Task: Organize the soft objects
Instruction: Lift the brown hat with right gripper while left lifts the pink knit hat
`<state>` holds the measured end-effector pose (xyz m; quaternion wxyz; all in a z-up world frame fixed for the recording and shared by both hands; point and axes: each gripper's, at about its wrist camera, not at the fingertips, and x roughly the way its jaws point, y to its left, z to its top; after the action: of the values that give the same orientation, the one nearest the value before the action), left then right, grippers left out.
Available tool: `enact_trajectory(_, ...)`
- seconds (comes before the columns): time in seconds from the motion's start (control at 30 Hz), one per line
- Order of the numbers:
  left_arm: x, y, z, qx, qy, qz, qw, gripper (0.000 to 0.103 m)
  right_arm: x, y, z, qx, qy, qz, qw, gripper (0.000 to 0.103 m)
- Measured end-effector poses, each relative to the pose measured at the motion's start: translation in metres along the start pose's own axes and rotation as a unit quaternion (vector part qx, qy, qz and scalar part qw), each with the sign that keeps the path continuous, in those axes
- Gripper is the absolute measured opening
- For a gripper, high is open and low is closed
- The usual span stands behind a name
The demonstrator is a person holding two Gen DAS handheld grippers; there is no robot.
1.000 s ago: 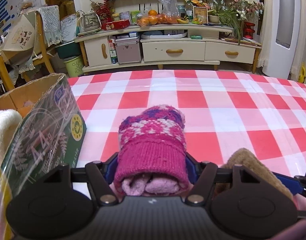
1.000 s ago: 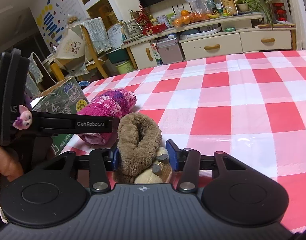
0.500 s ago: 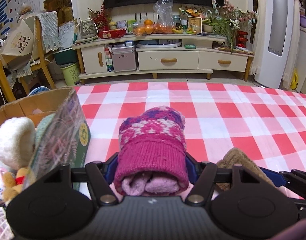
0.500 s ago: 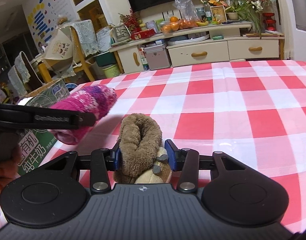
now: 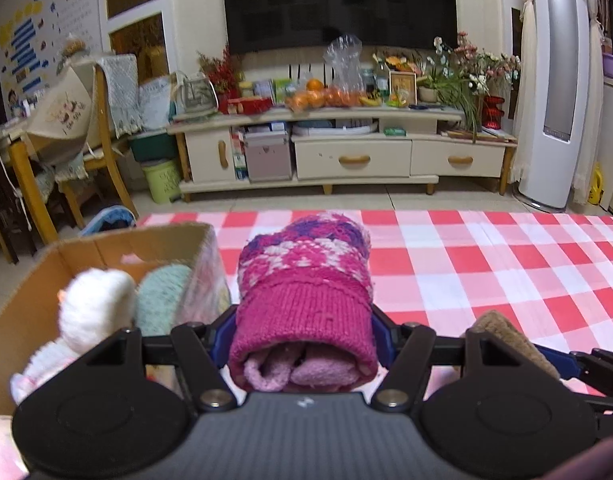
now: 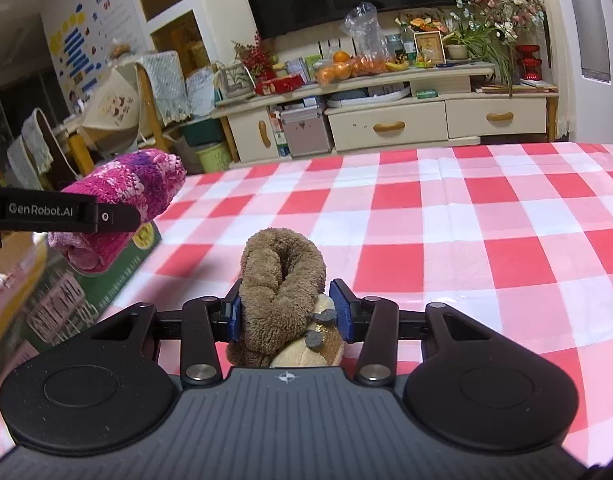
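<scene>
Between left gripper (image 5: 302,336) jaws: pink mitten (image 5: 306,280) pinched; right gripper (image 6: 285,312) pinching half-hidden brown plush (image 6: 282,280).

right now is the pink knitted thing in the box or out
Out. The pink knitted roll is clamped in the left gripper, held in the air beside the cardboard box.

Warm, even indoor lighting, strong fisheye bending at the edges, motion blur on the cardboard box (image 5: 106,244), soft glare on the tabletop (image 6: 446,216)

right gripper (image 6: 286,314) gripping brown plush toy (image 6: 280,284), checked tablecloth (image 6: 466,220)
</scene>
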<state>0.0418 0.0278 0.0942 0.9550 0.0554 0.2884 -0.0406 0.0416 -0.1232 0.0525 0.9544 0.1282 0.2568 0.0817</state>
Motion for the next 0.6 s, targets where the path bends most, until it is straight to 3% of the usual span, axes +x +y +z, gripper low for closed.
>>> enact_trajectory(0.6, -0.034, 0.035, 0.006, -0.015, -0.049, 0.017, 0.9985, 0.065, -0.015, 0.046, -0.001, -0.028, -0.027, 0.017, 0.999, 0.054)
